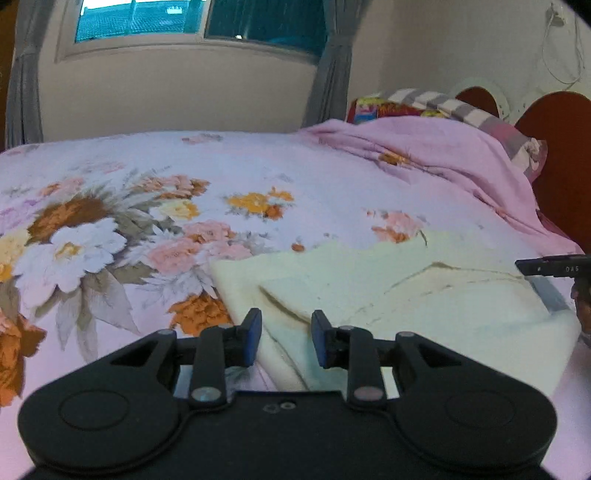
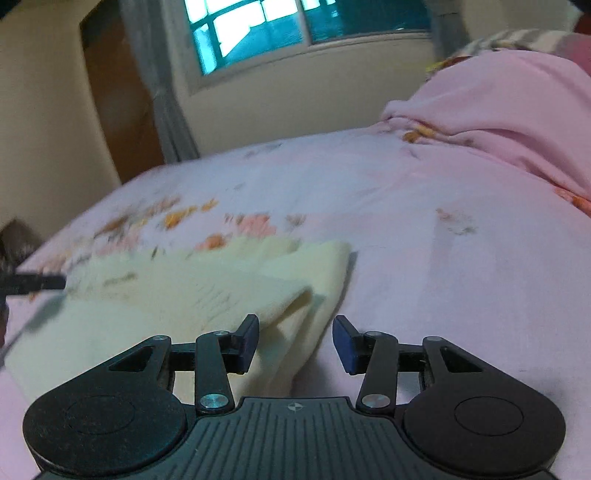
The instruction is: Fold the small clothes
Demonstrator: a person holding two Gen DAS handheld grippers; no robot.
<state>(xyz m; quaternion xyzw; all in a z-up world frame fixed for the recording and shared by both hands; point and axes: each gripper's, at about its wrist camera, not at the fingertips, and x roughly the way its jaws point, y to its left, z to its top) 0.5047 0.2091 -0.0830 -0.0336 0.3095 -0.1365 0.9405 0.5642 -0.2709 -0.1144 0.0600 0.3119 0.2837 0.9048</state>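
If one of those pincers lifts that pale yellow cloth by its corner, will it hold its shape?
Probably not. The pale yellow cloth lies creased in soft overlapping layers, so it likely droops and unfolds. It looks thin and light, and may drag across the floral bedsheet.

Both wrist views sit low over the bed (image 1: pixel 332 177), facing the window (image 2: pixel 306 26) (shared)

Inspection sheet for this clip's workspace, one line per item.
Surface: bed with floral sheet.
Job's things: cream garment, partly folded, lying flat.
Clutter: pink blanket bunched by striped pillow.
Grippers: left gripper open, at the garment's near left corner; right gripper open, at its right corner.
Cables: white cord on wall.
Surroundings: window, grey curtains, red headboard.
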